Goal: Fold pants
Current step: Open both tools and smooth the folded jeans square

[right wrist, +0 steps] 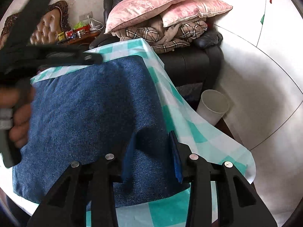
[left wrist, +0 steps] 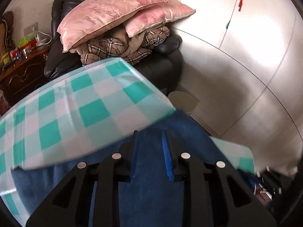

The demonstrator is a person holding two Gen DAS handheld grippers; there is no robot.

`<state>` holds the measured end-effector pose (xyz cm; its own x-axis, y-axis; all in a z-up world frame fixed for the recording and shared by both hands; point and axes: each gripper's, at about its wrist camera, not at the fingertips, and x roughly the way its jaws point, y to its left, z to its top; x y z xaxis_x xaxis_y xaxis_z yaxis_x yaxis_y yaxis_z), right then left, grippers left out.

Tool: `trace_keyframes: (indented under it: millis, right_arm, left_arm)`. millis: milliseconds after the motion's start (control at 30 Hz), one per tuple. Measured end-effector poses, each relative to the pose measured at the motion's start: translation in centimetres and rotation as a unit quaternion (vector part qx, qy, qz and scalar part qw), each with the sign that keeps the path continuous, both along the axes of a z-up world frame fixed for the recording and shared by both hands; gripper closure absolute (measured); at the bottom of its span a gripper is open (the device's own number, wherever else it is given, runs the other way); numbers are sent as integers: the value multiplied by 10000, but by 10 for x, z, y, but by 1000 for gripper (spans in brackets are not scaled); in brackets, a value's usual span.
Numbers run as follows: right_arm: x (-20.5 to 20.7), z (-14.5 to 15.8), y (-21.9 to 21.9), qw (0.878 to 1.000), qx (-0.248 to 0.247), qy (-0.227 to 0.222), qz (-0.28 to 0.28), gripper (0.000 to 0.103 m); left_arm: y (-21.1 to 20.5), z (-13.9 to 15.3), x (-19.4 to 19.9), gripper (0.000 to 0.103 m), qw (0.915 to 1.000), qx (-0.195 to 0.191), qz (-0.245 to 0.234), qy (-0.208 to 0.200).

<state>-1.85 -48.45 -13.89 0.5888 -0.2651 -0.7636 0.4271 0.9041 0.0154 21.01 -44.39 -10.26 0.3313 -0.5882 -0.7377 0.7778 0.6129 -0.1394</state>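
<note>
While both tools hang over the table, the folded blue denim pants (right wrist: 90, 117) lie flat on the teal-and-white checked tablecloth (right wrist: 197, 132), directly beneath and ahead of the right gripper (right wrist: 152, 138). Its fingers stand apart above the denim with no fabric pinched between them; it is released. Off to its left, a hand (right wrist: 17, 117) carries the left gripper (left wrist: 149, 134), blurred in the right wrist view. From the left wrist view, that tool's fingers likewise stand parted over the denim, grasping nothing, with checked cloth showing to their left and front. Beyond the right tool's right finger, past the table edge, a white cup (right wrist: 214, 106) stands. Farther ahead, pink pillows (right wrist: 161, 5) rest on a plaid blanket (right wrist: 170, 32) on a dark armchair (right wrist: 189, 62).
</note>
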Motion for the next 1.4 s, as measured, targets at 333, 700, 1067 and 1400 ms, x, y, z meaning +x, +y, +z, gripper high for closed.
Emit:
trace_keyframes:
  millis: [333,700,1067,1400]
  right_arm:
    - [-3,2,6,9999,-88,50,-43,67]
    - [-5,0,9,9994,-250,139,-202,57]
    - [-12,29,36,9963,-803,-228,-221,51]
    - [-9,13,30,9959,-739,379,-371,50]
  left_arm:
    - [63,-25,-23,63,9960,666,589,68]
    - [96,-34,-135,55,9840,1362,264,-1120]
    - [143,-38,-176,54,9908,822,679,-839]
    - [162,-3,-162,18,9925,492,1091,-252]
